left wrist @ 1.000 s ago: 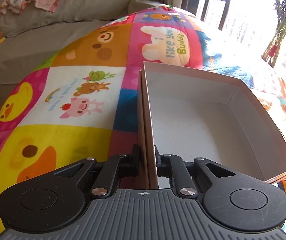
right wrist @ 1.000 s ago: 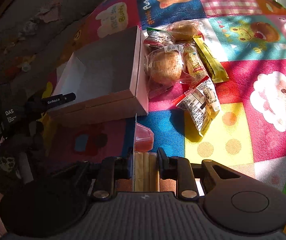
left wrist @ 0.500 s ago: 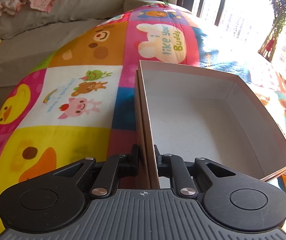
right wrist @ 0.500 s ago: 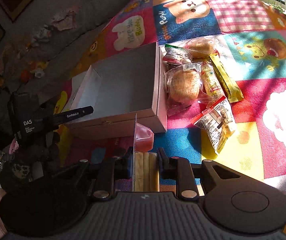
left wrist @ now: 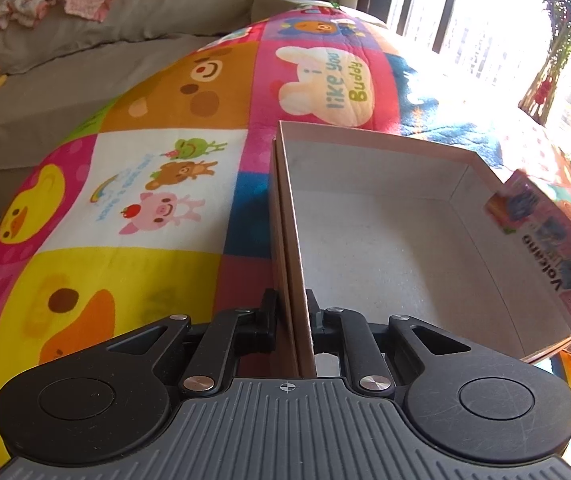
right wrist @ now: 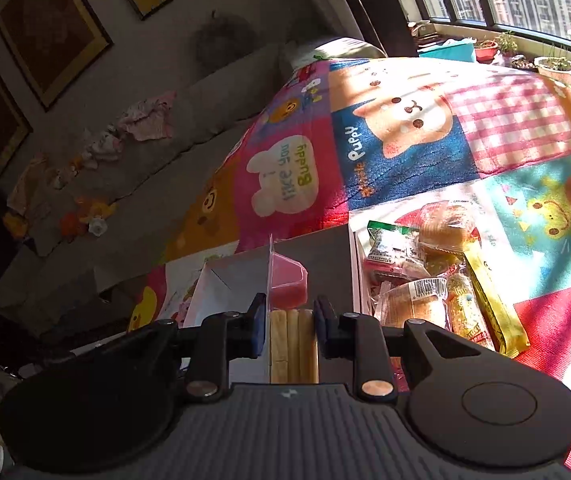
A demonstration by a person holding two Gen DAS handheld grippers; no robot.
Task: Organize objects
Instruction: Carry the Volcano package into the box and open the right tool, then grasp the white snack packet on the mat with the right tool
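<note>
Here, in the left wrist view, the left gripper (left wrist: 291, 316) has its fingers clamped on the near wall of the cardboard box (left wrist: 385, 248), which lies open on the colourful play mat (left wrist: 157, 184). The box is empty inside. At its right wall a printed snack pack (left wrist: 545, 240) appears, blurred, over the rim; I cannot tell if it touches the cardboard. The box looks light and rather thin, so I think a grip on the wall is enough to steady it, but the wall may bend if it is pulled hard.

In the right wrist view, the right gripper (right wrist: 289, 316) carries a clear tray of biscuit sticks with a pink dip cup (right wrist: 287, 284), and it hangs above the box (right wrist: 325, 248). Its fingers are opening now, and the tray is between them, with small gaps at the pads. This pack seems light, stiff and a little slippery, and the sticks break easily; the flat sides of the tray are the good place to hold. Other wrapped snacks (right wrist: 433, 280) lie in a heap just beside the box, on the mat.
</note>
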